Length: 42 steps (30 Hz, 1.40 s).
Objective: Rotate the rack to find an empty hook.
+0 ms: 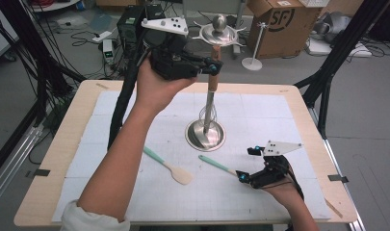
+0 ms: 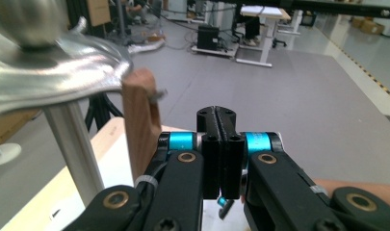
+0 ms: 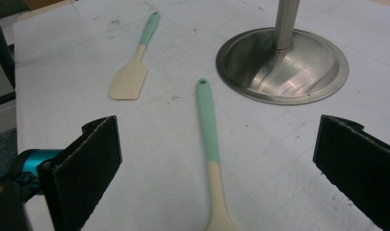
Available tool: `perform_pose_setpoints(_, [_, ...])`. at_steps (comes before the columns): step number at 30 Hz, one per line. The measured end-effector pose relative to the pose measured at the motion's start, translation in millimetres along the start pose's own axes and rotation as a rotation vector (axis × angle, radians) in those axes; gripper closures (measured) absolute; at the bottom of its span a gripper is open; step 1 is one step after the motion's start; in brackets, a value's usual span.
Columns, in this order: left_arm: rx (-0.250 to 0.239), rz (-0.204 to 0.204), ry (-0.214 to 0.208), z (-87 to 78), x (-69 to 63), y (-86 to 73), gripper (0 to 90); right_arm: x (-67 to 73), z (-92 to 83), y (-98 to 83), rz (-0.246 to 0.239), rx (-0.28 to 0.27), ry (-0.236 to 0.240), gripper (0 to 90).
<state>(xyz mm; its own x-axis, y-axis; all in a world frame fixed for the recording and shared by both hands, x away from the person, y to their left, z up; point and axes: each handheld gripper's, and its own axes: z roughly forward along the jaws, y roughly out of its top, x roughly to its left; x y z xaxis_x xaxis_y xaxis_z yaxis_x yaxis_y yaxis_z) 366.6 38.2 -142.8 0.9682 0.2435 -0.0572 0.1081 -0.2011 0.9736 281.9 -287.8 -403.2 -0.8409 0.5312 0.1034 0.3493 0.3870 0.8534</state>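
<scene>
A metal utensil stand (image 1: 205, 135) rises from the middle of the white mat to a crown with a ball (image 1: 219, 28). A whisk with a wooden handle (image 1: 212, 79) hangs along its pole. My left gripper (image 1: 211, 66) is held high, jaws shut and empty, just beside that handle (image 2: 140, 122) and below the crown (image 2: 53, 72). A spatula with a teal handle (image 1: 169, 167) lies flat on the mat. A second teal-handled utensil (image 1: 215, 164) lies to its right, and my right gripper (image 1: 247, 164) stands open over its head end. The utensil's handle (image 3: 208, 137) runs up between the jaws.
The stand's round base (image 3: 284, 65) sits just beyond the utensil, with the spatula (image 3: 130, 77) to its left. A black cable hose (image 1: 121, 98) trails off the table's back left. A cardboard box (image 1: 284, 19) and black frame legs (image 1: 334, 62) stand behind the table.
</scene>
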Motion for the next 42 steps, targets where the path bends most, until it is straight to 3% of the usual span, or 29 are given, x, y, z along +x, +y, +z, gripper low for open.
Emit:
perform_pose_setpoints(6, [-0.037,-0.019,0.008,-0.2,4.6,2.7,89.7,-0.2,-0.3,0.0,0.000,-0.003,0.000,2.5])
perform_pose_setpoints(19, [-0.063,-0.014,0.058,-7.3,5.0,4.7,89.7,0.0,1.3,-0.1,-0.001,0.005,0.003,2.5])
perform_pose_setpoints(22, [-0.053,-0.017,0.052,-5.1,2.7,5.9,89.7,0.4,1.8,-0.1,0.002,0.007,0.003,2.5])
perform_pose_setpoints(27, [0.010,0.041,0.084,10.1,-7.7,12.7,89.7,0.6,3.3,0.0,-0.002,0.015,0.005,2.5])
perform_pose_setpoints(42, [0.011,0.044,0.153,1.1,-1.1,10.0,89.7,-0.6,-1.8,-0.7,0.006,-0.003,0.002,2.5])
